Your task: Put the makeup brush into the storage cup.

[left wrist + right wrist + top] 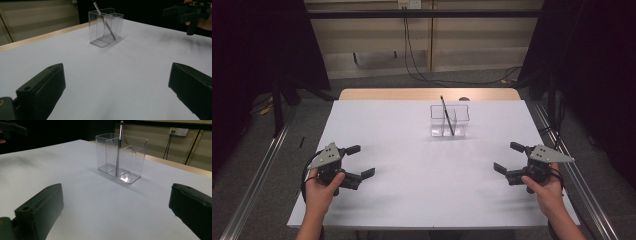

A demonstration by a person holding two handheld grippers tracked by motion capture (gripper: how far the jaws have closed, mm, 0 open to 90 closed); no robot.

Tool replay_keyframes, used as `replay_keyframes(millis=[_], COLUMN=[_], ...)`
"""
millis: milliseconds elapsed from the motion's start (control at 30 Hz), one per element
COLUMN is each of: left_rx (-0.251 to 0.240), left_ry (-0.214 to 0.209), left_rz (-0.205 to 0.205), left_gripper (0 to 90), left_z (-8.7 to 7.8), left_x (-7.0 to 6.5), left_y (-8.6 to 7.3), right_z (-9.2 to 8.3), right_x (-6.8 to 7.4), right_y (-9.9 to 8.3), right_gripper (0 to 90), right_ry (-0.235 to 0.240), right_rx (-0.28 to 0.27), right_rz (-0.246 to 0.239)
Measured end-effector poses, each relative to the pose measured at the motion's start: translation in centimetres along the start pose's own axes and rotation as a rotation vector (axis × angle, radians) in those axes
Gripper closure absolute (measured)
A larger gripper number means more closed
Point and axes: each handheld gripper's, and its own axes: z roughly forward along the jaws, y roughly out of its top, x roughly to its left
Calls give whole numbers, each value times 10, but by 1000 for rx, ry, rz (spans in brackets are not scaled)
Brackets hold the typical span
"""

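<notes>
A clear plastic divided box [462,114] stands on the white table [412,190], right of centre toward the far edge. A thin dark brush [446,114] leans in it, its tip sticking out above the rim. My left gripper [362,161] hovers open at the near left, empty. My right gripper [507,157] is open at the near right, also empty. In the left gripper view the box [96,27] and brush [107,25] lie well beyond the spread jaws. The right gripper view has the box [102,152] and brush [119,145] ahead, apart from its jaws.
A wooden strip [427,94] borders the table's far side. Metal rails [257,180] run along the floor on both sides, cables [422,75] trail behind the table, and black curtains [602,60] hang left and right. Broad bare tabletop separates the grippers from the box.
</notes>
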Motion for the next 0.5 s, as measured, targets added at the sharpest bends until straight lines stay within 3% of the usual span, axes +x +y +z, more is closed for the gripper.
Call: replay_keyframes(millis=[500], left_rx=[-1], left_ry=[2], left_rz=[-3], left_gripper=[9], left_z=[0], left_x=[0], left_y=[0], right_z=[-12], right_x=[0], right_y=[-6], right_gripper=[0], right_ry=[-19], right_rx=[4], right_rz=[-6])
